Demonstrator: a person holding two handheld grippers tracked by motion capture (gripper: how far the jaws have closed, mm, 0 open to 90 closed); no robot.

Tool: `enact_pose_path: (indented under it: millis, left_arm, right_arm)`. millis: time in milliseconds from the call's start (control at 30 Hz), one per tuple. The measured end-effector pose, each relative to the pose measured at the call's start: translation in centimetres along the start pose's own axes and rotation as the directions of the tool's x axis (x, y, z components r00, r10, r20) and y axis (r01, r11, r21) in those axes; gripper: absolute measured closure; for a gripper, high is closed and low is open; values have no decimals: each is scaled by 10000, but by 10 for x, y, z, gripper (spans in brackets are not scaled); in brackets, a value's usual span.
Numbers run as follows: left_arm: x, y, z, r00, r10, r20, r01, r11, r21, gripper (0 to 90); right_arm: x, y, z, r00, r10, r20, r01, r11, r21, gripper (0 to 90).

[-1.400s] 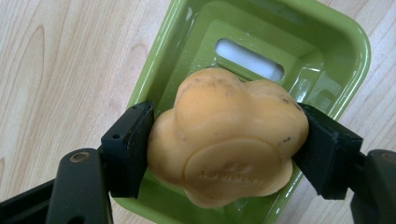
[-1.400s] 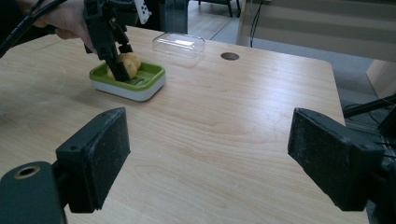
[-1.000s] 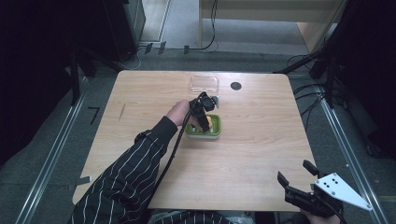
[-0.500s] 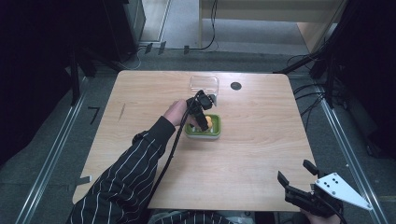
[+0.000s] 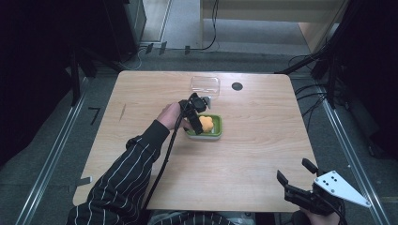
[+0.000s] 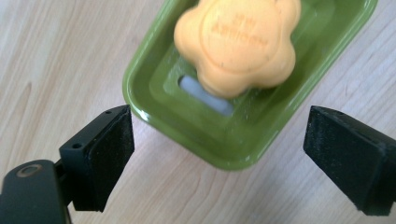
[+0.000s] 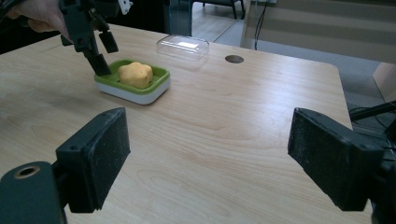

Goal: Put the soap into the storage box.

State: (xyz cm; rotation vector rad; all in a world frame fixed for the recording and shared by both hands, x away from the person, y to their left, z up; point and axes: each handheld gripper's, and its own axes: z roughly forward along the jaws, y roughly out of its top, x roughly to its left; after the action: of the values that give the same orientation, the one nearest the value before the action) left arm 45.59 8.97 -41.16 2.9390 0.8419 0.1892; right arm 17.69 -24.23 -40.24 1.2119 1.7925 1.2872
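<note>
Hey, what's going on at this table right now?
A person in a striped sleeve holds the left gripper over a green rectangular soap dish with an orange flower-shaped soap bar lying in it. Its jaws have just been opening, with nothing pinched between them. The right gripper waits open at the wooden table's near corner. A clear plastic lid lies behind the dish.

Left gripper (image 5: 199, 118) hangs right over the green soap dish (image 5: 213, 134) mid-frame, jaws just opening, orange soap (image 5: 206, 123) sitting in it. Right gripper (image 5: 293, 174) sits bottom right with jaws apart.
</note>
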Motion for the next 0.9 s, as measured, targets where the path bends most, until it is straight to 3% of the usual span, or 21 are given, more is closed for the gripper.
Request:
enact_pose_path:
  millis: [333,900]
  left_arm:
    - [-2,-21,-4,9994,-335,-40,335,9994,100,57]
    - [-4,-70,-2,9958,-903,-128,908,9950,426,6]
  right_arm:
    - [1,2,4,9999,-23,-138,23,10000,7,134]
    - [3,6,14,9989,-155,-448,155,9999,-10,135]
